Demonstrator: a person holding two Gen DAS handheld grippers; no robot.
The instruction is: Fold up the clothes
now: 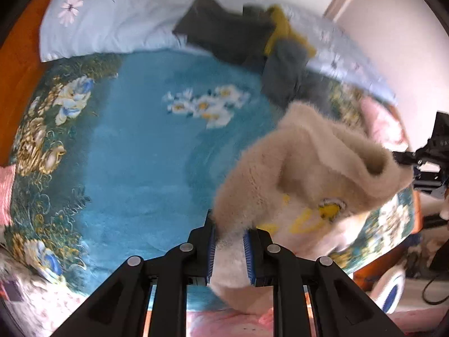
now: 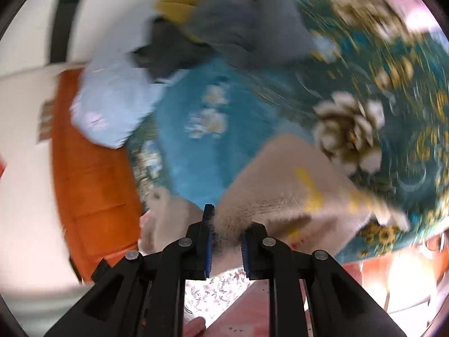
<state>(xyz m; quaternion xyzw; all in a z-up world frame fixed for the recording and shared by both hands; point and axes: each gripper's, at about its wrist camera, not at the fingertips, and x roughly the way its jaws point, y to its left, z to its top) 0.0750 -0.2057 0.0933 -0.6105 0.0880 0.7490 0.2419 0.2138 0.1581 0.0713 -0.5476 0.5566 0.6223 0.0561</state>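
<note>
While the left fingers pinch the beige fleece garment, the right fingers also clamp it.

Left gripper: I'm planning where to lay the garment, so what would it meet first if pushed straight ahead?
The left gripper already clamps the beige fleece garment; beyond that, probably the blue floral blanket, though depth is unclear.
</note>
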